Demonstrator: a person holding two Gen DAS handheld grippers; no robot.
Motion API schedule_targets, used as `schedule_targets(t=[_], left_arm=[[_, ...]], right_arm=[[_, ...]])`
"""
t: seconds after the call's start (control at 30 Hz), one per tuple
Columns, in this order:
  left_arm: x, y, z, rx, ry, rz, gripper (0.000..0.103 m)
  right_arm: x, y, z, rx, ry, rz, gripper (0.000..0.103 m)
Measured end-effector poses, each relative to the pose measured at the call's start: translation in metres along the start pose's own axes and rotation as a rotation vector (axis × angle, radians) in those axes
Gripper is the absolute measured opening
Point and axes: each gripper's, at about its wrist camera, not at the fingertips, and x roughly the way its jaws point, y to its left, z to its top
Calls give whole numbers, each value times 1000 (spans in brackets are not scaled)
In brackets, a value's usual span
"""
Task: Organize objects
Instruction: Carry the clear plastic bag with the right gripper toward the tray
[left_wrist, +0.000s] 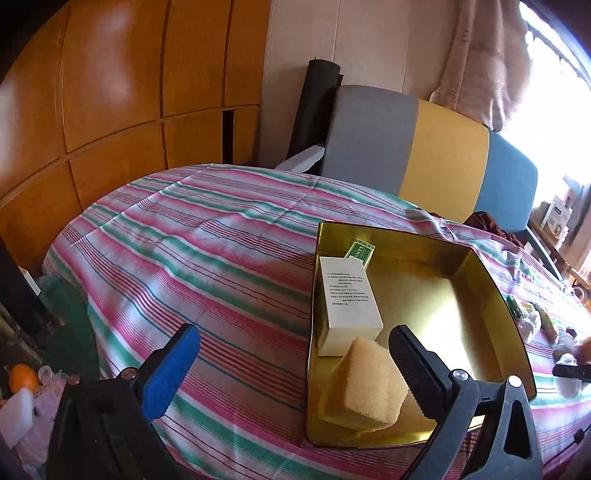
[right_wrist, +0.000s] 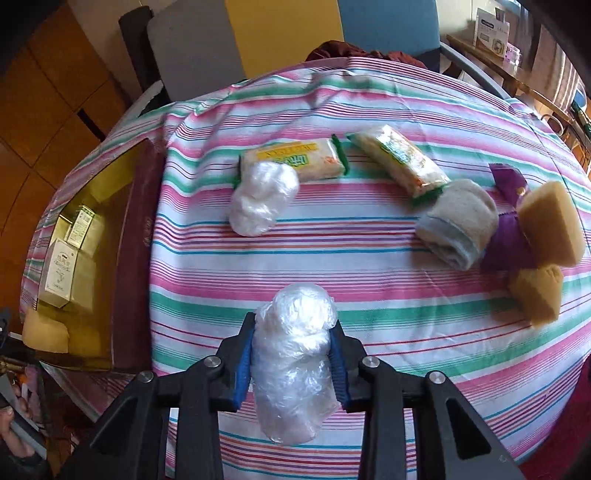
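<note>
My left gripper stands open over the near left corner of a gold tin box. Nothing sits between its fingers. Inside the box lie a tan sponge, a white carton and a small green packet. In the right wrist view my right gripper is shut on a clear plastic bundle above the striped cloth. The gold box with its dark red outer wall shows at the left there.
On the striped cloth lie another plastic bundle, two snack packs, a rolled grey sock, a purple wrapper and two sponges. A grey, yellow and blue headboard stands behind.
</note>
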Motion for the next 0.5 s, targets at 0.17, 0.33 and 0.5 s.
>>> schedule_targets(t=[0.17, 0.33, 0.5], left_arm=[[-7, -11, 1, 41, -4, -3, 103], [-19, -25, 6, 64, -46, -4, 103], [-19, -38, 7, 87, -35, -22, 103]], right_arm=[[-10, 23, -7, -30, -24, 18, 35], [14, 62, 9, -54, -71, 38, 35], [17, 104, 19, -122, -103, 115, 35]])
